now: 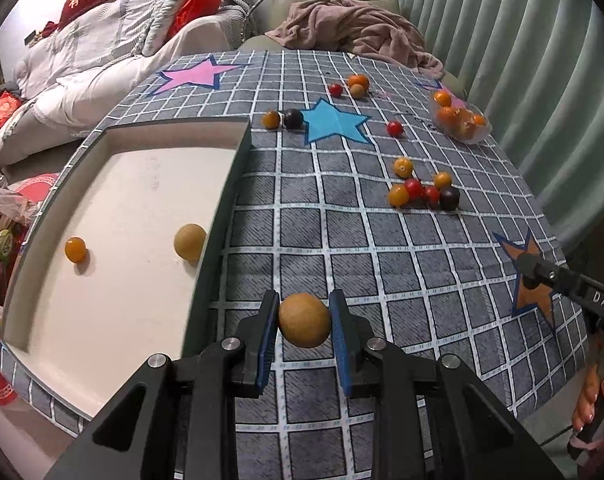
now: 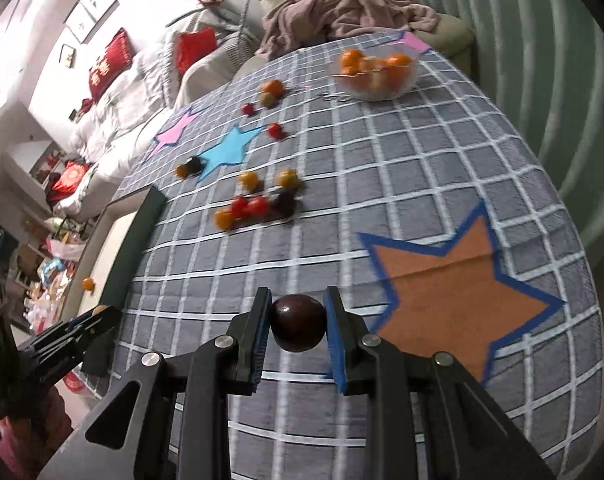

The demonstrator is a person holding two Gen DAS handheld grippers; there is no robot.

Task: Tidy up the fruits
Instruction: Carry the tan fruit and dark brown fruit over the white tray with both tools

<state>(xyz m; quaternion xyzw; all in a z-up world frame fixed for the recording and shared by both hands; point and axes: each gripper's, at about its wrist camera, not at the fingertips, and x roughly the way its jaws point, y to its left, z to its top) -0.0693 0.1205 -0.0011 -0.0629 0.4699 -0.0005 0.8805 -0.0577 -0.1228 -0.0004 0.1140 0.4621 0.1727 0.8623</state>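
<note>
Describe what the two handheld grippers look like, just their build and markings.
Both the left gripper and right gripper share one design: matte black angular linkage arms with round silver pivot bolts, and two flat fingers faced with ribbed blue pads. White "DAS" lettering shows on the right gripper's body in the left wrist view. No cables visible.

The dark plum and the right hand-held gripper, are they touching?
Touching. The right wrist view shows the dark plum pinched between the right hand-held gripper, both blue pads pressed against its sides above the cloth.
</note>
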